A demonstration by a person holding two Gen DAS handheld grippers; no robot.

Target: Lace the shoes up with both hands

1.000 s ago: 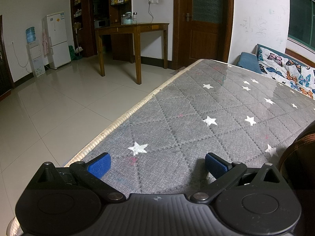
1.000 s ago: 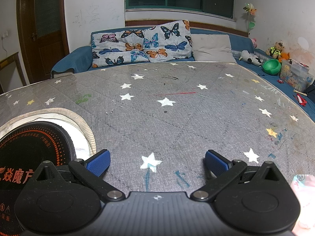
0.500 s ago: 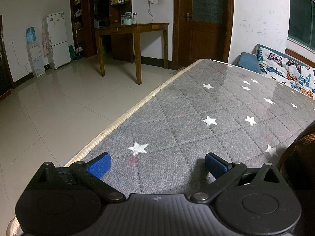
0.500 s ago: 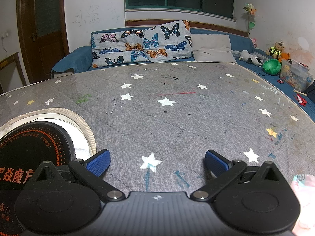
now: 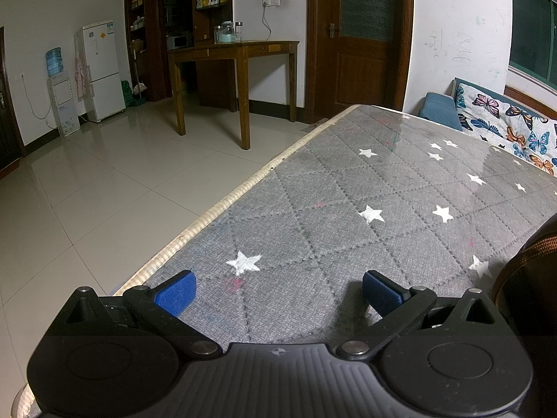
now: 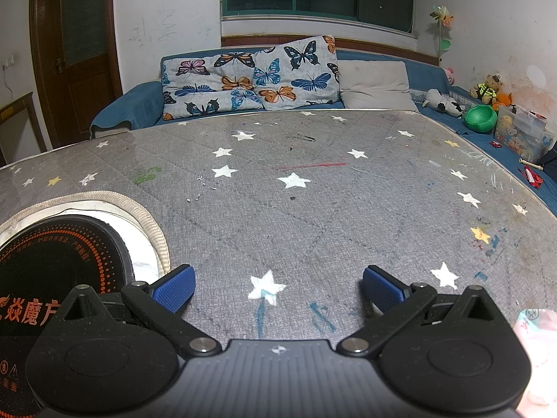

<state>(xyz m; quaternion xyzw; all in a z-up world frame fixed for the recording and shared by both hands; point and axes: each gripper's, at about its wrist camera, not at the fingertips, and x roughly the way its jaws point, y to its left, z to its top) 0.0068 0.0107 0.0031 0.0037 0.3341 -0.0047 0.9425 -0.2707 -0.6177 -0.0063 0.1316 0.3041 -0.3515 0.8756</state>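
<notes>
The left gripper [image 5: 276, 287] sits low over the tabletop [image 5: 400, 188] with its jaws spread wide and nothing between the 2 blue pads [image 5: 175, 292]. Below the gap lie the grey quilted cover and a white star [image 5: 243, 262], just ahead of the pads. At the right edge of the left wrist view, close beside the right finger, a dark rounded thing with a brown woven strap [image 5: 522, 256] pokes into the frame; it may be part of the shoe, but too little of it shows to tell. No lace can be made out. Past the cover's cream corded edge [image 5: 222, 205] the tiled floor [image 5: 104, 188] runs out to a wooden side table [image 5: 240, 50], a white fridge [image 5: 101, 69] and a water dispenser [image 5: 61, 101].

The right gripper [image 6: 278, 287] is likewise spread wide and empty, low over the same star-printed cover [image 6: 313, 202]. A white star with blue pen marks [image 6: 266, 289] lies between its fingers. To its left, beside the left finger, a black induction cooker [image 6: 59, 261] with orange print sits in a round cut-out of the cover. At the lower right corner a pale pink packet [image 6: 536, 341] touches the frame edge. Beyond the tabletop stands a blue sofa [image 6: 122, 104] with a butterfly pillow [image 6: 250, 76], and plush toys [image 6: 491, 87] by a green bowl [image 6: 482, 118] at far right.
</notes>
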